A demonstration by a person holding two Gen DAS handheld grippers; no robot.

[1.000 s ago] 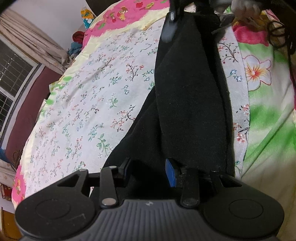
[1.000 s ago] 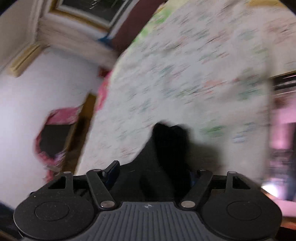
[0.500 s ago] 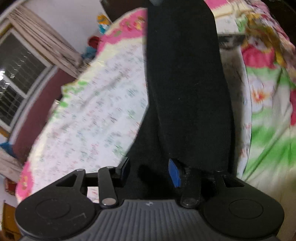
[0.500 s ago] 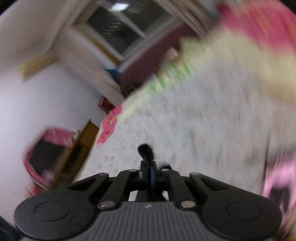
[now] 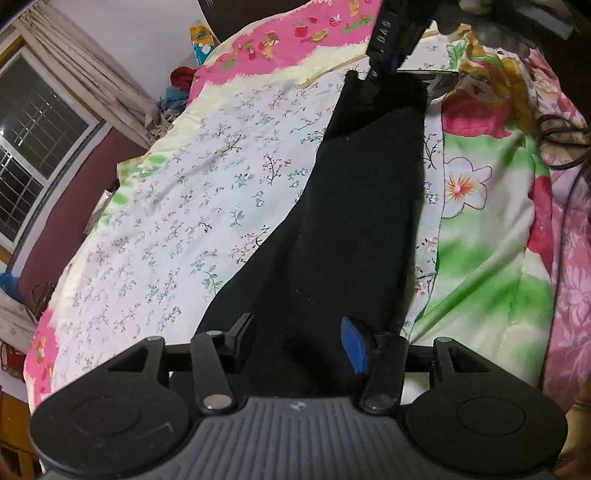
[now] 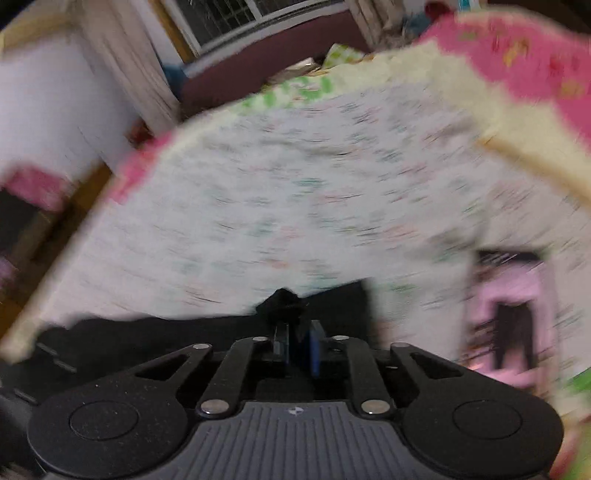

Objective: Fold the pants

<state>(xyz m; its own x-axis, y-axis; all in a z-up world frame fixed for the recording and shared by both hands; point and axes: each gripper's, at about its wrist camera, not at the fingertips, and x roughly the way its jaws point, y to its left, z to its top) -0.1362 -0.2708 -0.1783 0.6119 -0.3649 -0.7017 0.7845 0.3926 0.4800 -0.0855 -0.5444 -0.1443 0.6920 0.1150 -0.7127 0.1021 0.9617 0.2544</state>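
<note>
Black pants [image 5: 354, 206] stretched lengthwise over floral bedsheet [image 5: 192, 206], running from near edge of left wrist view up to far end of bed. Left gripper [image 5: 299, 341] low over near end of garment, blue pads set apart, jaws just been opening wider; dark cloth lying between and under the pads, left pad [image 5: 245, 334] not pressing on it, right pad [image 5: 352, 343] close against a fold, contact there not certain. Reads as released. Far end of pants lifted slightly at top of left wrist view, where a dark tool, seemingly the other gripper, meets the cloth beside a hand [image 5: 480, 22], partly cut off. Right wrist view heavily smeared by motion. Right gripper [image 6: 297, 347] nearly closed, narrow gap between pads, jaws just been opening a little from fully clenched; small bunched tuft of black fabric [image 6: 282, 301] poking out at the fingertips, so pinching a pinch of pants. More black cloth spread left below the tuft, over blurred sheet. Pink and yellow quilt border [image 5: 280, 48] at head of bed; green and pink flowered blanket [image 5: 480, 229] along right side of pants. Barred window [image 5: 33, 147] and pale curtain [image 5: 85, 70] at left, maroon wall beneath.
</note>
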